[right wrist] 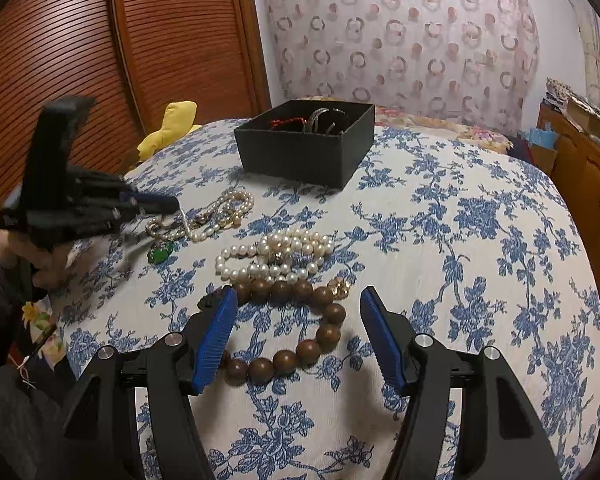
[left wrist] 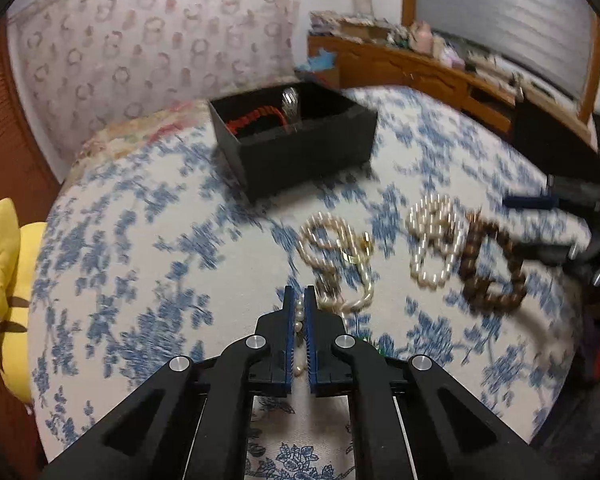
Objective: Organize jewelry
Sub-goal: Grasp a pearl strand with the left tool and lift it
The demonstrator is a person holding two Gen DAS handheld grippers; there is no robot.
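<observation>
Pearl necklace (left wrist: 336, 264) (cream, tangled) pinched in left gripper (left wrist: 299, 300), right gripper (right wrist: 298, 300) agape over wooden beads (right wrist: 296, 328)

Left claw (left wrist: 299, 300) angled down, blue pads nearly together, clamped on a strand; a hand (right wrist: 46, 262) gripped its handle. Right claw (right wrist: 298, 300) angled down, pads spread wide, nothing gripped

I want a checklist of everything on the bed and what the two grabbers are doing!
Surface: blue-flowered bedspread.
Job's things: black box already holding jewelry; cream pearl strand, white pearl necklace, brown bead necklace and green pendant lie loose.
Clutter: yellow cushion.
Grippers: left gripper shut on the cream pearl strand; right gripper open over the brown bead necklace.
Cables: nothing seen.
Surroundings: wooden louvred doors, patterned curtain.
</observation>
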